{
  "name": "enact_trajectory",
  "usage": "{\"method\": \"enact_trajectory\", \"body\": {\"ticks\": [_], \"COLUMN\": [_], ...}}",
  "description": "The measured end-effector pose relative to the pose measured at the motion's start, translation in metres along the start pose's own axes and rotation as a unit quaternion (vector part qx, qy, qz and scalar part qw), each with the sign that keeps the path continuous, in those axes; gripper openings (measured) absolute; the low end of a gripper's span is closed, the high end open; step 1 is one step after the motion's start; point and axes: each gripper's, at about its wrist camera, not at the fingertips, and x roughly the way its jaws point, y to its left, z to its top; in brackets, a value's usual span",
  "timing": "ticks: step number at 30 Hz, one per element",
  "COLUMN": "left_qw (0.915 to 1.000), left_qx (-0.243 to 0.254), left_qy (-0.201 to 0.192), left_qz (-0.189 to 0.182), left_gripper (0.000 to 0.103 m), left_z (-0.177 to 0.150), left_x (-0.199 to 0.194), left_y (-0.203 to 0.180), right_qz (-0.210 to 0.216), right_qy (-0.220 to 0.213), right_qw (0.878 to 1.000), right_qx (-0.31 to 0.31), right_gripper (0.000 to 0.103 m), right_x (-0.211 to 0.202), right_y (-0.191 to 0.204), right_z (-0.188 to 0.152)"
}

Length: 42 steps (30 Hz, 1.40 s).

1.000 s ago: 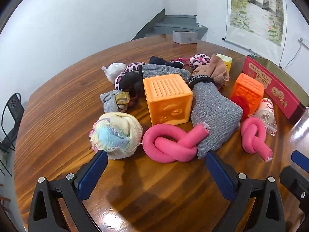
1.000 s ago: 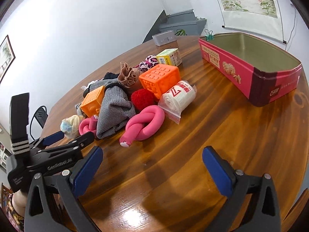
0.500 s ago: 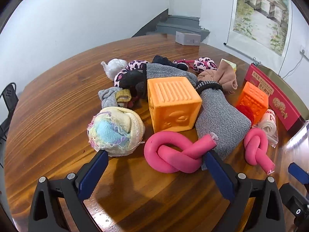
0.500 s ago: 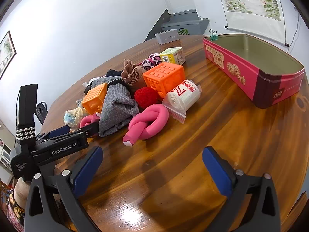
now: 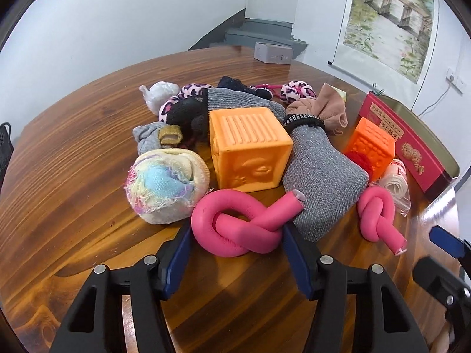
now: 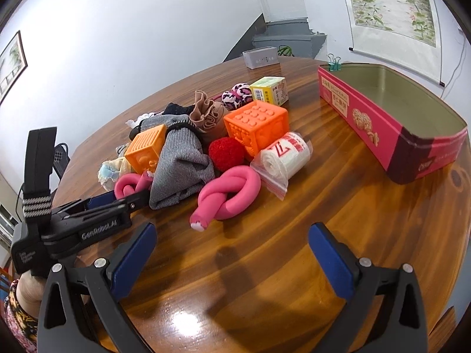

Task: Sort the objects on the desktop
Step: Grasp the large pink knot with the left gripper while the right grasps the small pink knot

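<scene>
The knotted pink foam tube (image 5: 244, 229) lies at the near edge of the pile on the counter (image 5: 73, 206). The left hand-held gripper (image 5: 235, 253) has just been closing, pads touching its sides, apparently gripping it. The right hand-held gripper (image 6: 232, 259) hangs open, empty. Lifting looks next.

Left tongs (image 5: 235, 235) half-closed, right tongs (image 6: 232, 253) wide

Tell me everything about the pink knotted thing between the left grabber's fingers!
The pink knot is a soft-looking foam tube tied into one loose knot, lying flat on the wooden table. One cut end pokes up over the grey sock; the pastel sock ball sits just beside it. The left gripper has just been closing; its blue pads hug both sides.
</scene>
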Motion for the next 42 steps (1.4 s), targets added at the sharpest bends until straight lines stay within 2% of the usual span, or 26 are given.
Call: {"method": "enact_trajectory", "body": {"ticks": [9, 16, 19, 21, 22, 23, 27, 30, 34, 42], "left_qw": [0.9986, 0.9982, 0.9983, 0.9983, 0.9984, 0.9984, 0.9986, 0.9985, 0.9984, 0.9978], "left_qx": [0.01, 0.014, 0.009, 0.008, 0.009, 0.009, 0.011, 0.013, 0.016, 0.028], "left_qy": [-0.051, -0.058, -0.057, -0.057, -0.056, -0.055, -0.052, -0.053, -0.055, -0.059], "left_qz": [-0.004, -0.004, -0.005, -0.005, -0.004, -0.003, -0.001, 0.0, 0.0, -0.009], "left_gripper": [0.062, 0.062, 0.062, 0.062, 0.062, 0.062, 0.062, 0.062, 0.062, 0.062], "left_z": [0.001, 0.001, -0.001, -0.002, -0.002, -0.003, -0.005, -0.006, -0.006, -0.009], "left_x": [-0.044, -0.049, -0.052, -0.052, -0.051, -0.051, -0.049, -0.05, -0.052, -0.06], "left_y": [-0.001, -0.002, 0.001, 0.001, 0.001, 0.001, 0.0, -0.003, -0.011, -0.036], "right_qz": [0.017, -0.03, -0.056, -0.072, -0.074, -0.074, -0.061, -0.018, 0.005, -0.001], "right_qy": [0.033, 0.05, 0.055, 0.051, 0.05, 0.049, 0.045, 0.039, 0.018, -0.04], "right_qw": [0.999, 0.998, 0.997, 0.995, 0.995, 0.995, 0.996, 0.999, 0.999, 0.999], "right_qx": [0.004, -0.011, -0.026, -0.039, -0.042, -0.045, -0.041, -0.03, -0.04, -0.031], "right_gripper": [0.103, 0.101, 0.092, 0.075, 0.071, 0.063, 0.063, 0.063, 0.063, 0.063], "right_x": [0.026, 0.05, 0.059, 0.061, 0.061, 0.059, 0.053, 0.043, 0.024, -0.023], "right_y": [0.005, 0.013, 0.015, 0.017, 0.018, 0.018, 0.016, 0.015, 0.017, 0.004], "right_z": [0.015, 0.026, 0.029, 0.03, 0.03, 0.03, 0.026, 0.022, 0.018, 0.019]}}
